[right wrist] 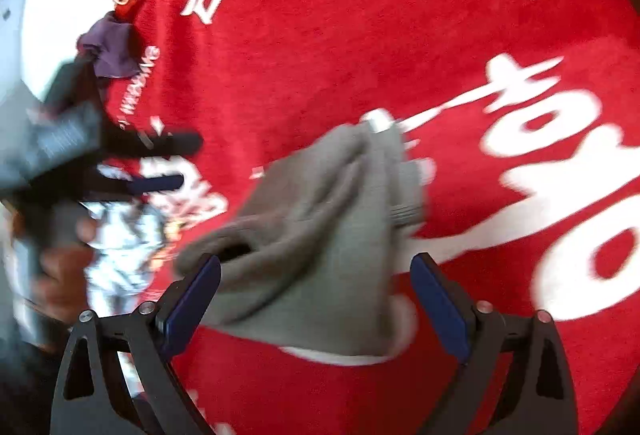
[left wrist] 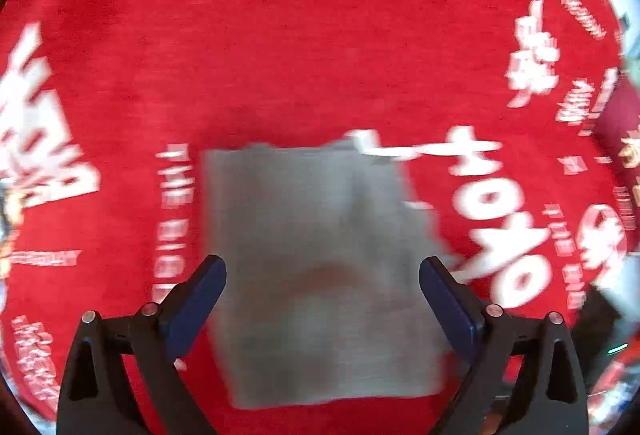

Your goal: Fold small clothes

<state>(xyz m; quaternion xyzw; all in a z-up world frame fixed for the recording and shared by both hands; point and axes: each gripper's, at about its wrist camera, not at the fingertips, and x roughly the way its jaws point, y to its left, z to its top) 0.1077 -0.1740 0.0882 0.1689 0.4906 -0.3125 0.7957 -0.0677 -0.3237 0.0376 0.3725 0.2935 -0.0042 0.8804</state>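
Observation:
A small grey garment [left wrist: 320, 267] lies folded into a rough rectangle on the red cloth, blurred in the left wrist view. My left gripper [left wrist: 322, 275] hangs over it, open, its blue pads [left wrist: 200, 299] wide apart and clear of the fabric. In the right wrist view the grey garment [right wrist: 320, 235] looks lumpier, with a white tag [right wrist: 378, 121] at its far end. My right gripper [right wrist: 316, 275] is open around its near part, nothing pinched. The left gripper [right wrist: 176, 163] also shows there, off the garment's left side, with a hand [right wrist: 60, 267] holding it.
A red cloth with large white lettering [right wrist: 400, 35] covers the work surface. A crumpled purple garment [right wrist: 112, 51] sits at its far left edge, beside white floor [right wrist: 48, 15]. Something with a pale pattern [right wrist: 120, 235] lies under the left gripper.

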